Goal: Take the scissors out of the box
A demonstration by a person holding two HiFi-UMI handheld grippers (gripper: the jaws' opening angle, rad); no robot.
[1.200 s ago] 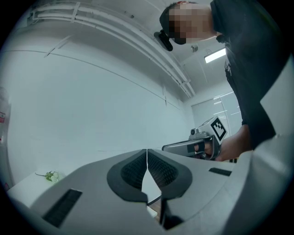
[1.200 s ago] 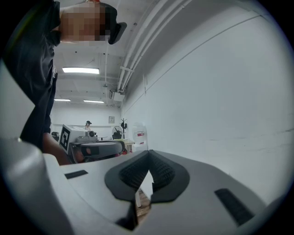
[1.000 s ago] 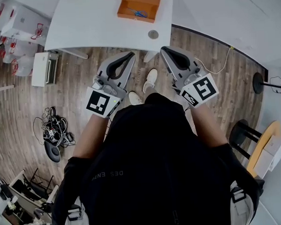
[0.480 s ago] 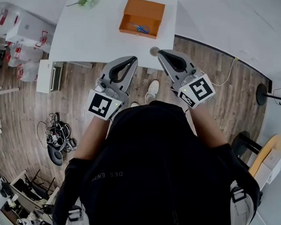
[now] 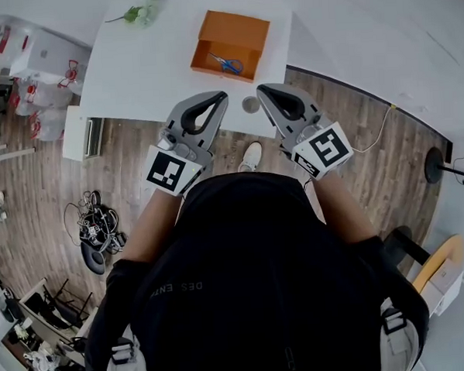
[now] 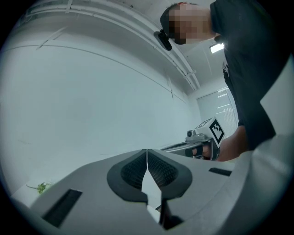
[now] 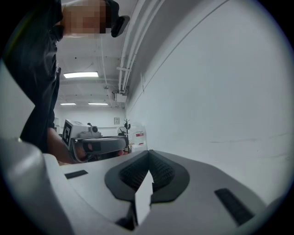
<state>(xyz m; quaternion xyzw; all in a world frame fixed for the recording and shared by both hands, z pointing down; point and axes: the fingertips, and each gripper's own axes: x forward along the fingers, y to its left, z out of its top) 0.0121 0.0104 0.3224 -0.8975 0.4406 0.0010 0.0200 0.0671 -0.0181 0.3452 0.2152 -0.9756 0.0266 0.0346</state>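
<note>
Head view: scissors (image 5: 227, 63) in box (image 5: 242, 29) beyond left claw (image 5: 220, 95), right claw (image 5: 260, 88)

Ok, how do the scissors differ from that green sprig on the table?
The scissors lie inside the open orange box; the green sprig lies on the bare white table, near its far left corner. The scissors have blue handles; the sprig is leafy green. Both lie flat, with nothing touching them.

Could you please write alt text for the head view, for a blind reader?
From above, a person holds the left gripper and right gripper, jaws shut, toward a white table where scissors lie in an open orange box.
</note>
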